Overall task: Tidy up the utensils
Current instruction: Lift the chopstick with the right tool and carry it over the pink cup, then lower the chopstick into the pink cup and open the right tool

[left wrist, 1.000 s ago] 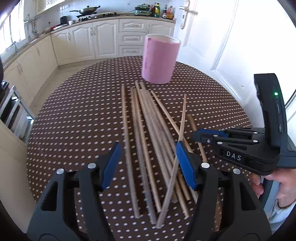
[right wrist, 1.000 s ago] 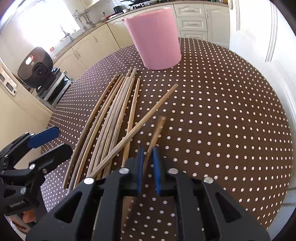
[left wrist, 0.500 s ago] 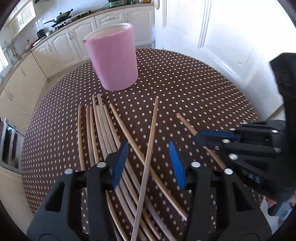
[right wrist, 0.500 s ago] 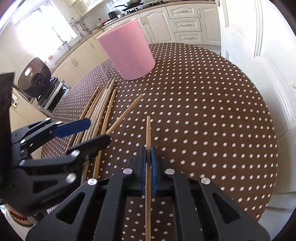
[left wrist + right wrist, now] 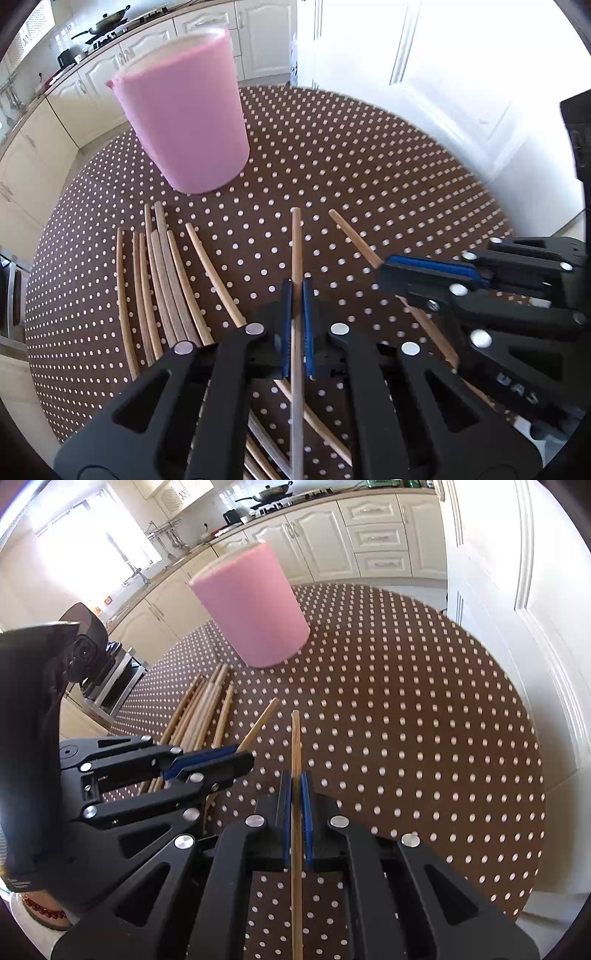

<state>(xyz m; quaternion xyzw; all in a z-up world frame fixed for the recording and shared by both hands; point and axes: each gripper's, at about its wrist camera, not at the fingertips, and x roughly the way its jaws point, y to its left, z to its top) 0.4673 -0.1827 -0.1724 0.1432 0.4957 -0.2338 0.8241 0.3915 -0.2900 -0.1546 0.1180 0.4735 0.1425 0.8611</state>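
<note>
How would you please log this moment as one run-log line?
left hand-held gripper: shut on chopstick | right hand-held gripper: shut on second chopstick | pink holder: upright

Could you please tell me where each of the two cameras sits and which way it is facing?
Left wrist: rides the left tongs, looking down along them at their gripped chopstick; right tongs at right.
Right wrist: rides the right tongs, looking down at their gripped chopstick; left tongs at left.
Shared: pink holder, dotted table, loose chopsticks.
</note>
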